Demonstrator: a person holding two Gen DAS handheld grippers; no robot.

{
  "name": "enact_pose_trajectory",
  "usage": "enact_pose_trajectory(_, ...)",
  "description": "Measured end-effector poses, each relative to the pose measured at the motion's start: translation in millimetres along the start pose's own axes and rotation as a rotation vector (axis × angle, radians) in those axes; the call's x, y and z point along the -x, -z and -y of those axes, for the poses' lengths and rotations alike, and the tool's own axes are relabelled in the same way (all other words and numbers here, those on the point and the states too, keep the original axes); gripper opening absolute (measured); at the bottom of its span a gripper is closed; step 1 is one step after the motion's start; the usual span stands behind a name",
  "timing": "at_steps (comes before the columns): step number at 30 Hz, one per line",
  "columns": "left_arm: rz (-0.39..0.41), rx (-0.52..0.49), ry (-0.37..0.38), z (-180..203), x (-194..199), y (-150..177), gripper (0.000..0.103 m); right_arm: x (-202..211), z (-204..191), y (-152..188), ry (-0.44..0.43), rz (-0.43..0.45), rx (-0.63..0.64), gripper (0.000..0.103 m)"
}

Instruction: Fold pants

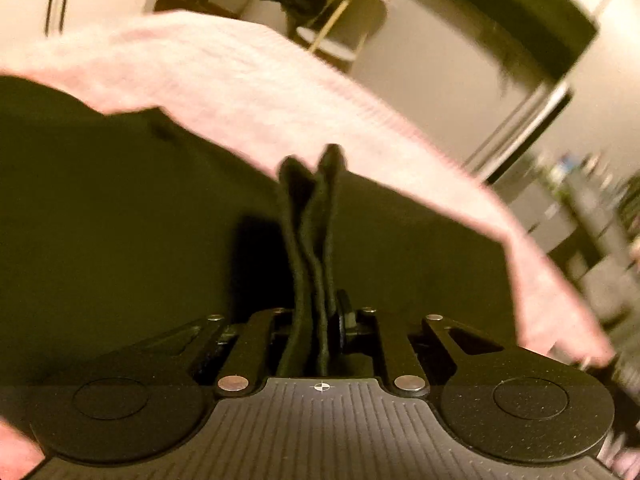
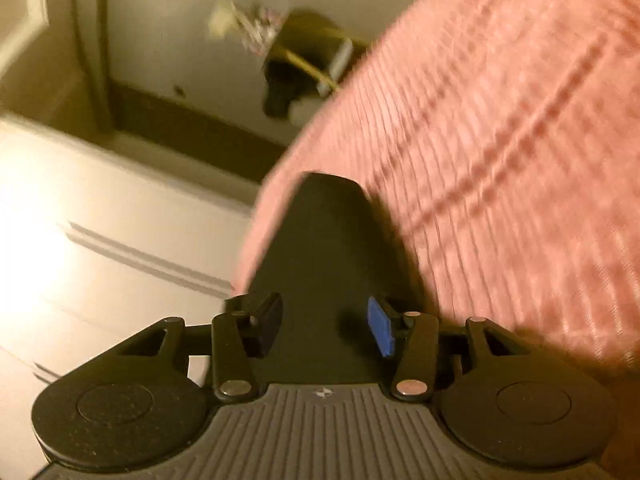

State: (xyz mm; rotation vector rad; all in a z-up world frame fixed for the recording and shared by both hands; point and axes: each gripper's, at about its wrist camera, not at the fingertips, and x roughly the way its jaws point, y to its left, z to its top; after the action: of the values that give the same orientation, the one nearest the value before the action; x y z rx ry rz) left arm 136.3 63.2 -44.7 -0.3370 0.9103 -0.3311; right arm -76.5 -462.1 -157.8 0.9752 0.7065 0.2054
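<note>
Left-wrist view first: the dark olive-black fabric pants (image 1: 120, 208) spread across the left and middle of the picture, lying on a pink ribbed knit bedcover (image 1: 224, 80) that runs from the upper left down to the right edge. At the centre, the left gripper (image 1: 320, 320) is clenched on a bunched fold of the pants, and the pinched cloth stands up in narrow ridges straight ahead of the jaws. Further back, right of centre, a dark heap sits by a small gold-legged side table (image 1: 340, 36), blurred.

Right-wrist view: a white panelled cabinet front (image 2: 100, 240) fills the left side. In the middle, the right gripper (image 2: 324, 326) has its jaws parted, one black pad on the left and one blue pad (image 2: 382, 326) on the right, both clear of the cloth. A tapered tongue of the dark pants lies between and ahead of them, ungripped. The pink bedcover fills the right side.
</note>
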Motion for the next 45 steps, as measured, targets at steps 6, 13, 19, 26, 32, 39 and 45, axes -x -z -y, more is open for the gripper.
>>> enact_pose_trajectory(6,0.03,0.061,-0.042,-33.1,-3.6,27.7,0.055,-22.5,-17.4,4.6,0.129,-0.068,0.098,0.046)
enact_pose_trajectory(13,0.053,0.145,0.048,-46.8,-8.2,26.7,0.048,-17.5,-19.2,-0.7,0.139,-0.02,0.101,0.051)
enact_pose_trajectory(19,0.053,0.22,0.077,-54.9,-13.4,25.4,0.028,-44.5,-35.6,-14.1,0.241,0.021,0.234,0.063)
enact_pose_trajectory(26,0.067,0.275,0.136,-70.0,-19.0,22.6,0.019,-84.9,-24.2,-21.7,0.246,-0.026,0.232,0.056)
enact_pose_trajectory(32,0.301,0.109,0.183,-48.6,11.5,24.1,0.01,-77.0,-47.1,-4.4,0.207,0.032,0.405,0.027)
enact_pose_trajectory(39,0.317,0.2,-0.113,-72.3,20.9,26.1,0.024,-66.2,-57.9,-2.6,0.269,0.164,0.47,0.061)
enact_pose_trajectory(45,0.348,0.282,-0.126,-78.2,27.3,29.1,0.046,-64.3,-74.1,10.3,0.251,0.147,0.541,0.024)
